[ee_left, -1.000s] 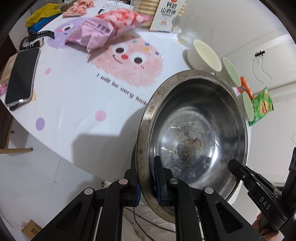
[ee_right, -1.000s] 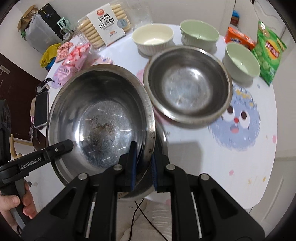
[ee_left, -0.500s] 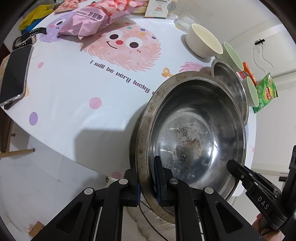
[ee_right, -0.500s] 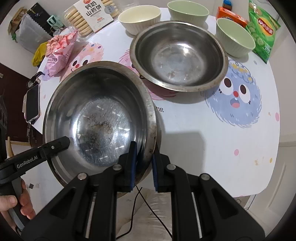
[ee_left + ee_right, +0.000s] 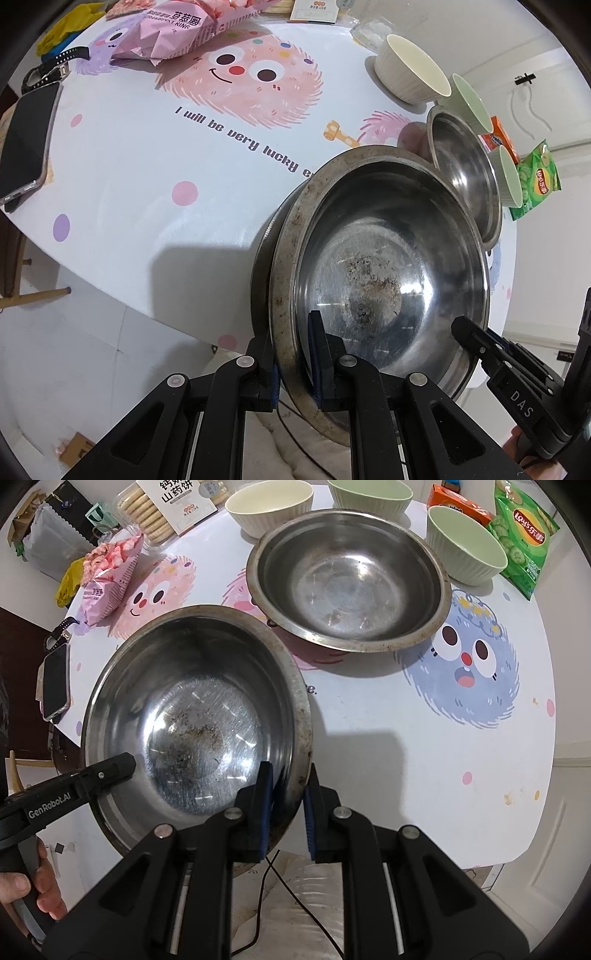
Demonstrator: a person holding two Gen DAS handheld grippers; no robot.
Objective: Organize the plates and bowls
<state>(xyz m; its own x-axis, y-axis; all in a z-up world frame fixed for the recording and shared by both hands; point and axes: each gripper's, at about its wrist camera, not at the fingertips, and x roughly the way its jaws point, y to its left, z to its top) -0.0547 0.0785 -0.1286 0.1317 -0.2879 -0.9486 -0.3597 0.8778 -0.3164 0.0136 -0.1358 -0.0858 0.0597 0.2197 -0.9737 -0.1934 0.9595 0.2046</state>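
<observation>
A large steel bowl (image 5: 384, 273) with a stained bottom is held in the air near the table's front edge; it also shows in the right wrist view (image 5: 192, 716). My left gripper (image 5: 291, 354) is shut on its left rim. My right gripper (image 5: 288, 805) is shut on its right rim. A second steel bowl (image 5: 347, 579) sits on the table behind it; in the left wrist view (image 5: 465, 177) it is partly hidden. A cream bowl (image 5: 264, 506) and two green bowls (image 5: 369, 493) (image 5: 465, 550) stand around it at the back.
The round table (image 5: 424, 746) has a cartoon cloth. A phone (image 5: 29, 144) and a watch (image 5: 55, 70) lie at its left edge. A pink snack bag (image 5: 184, 29), a biscuit box (image 5: 173, 506), a green crisp bag (image 5: 528, 531) and an orange packet (image 5: 461, 506) lie at the back.
Both grippers have carried the large steel bowl forward over the table towards the second steel bowl, which now shows more fully. Both grips are unchanged.
</observation>
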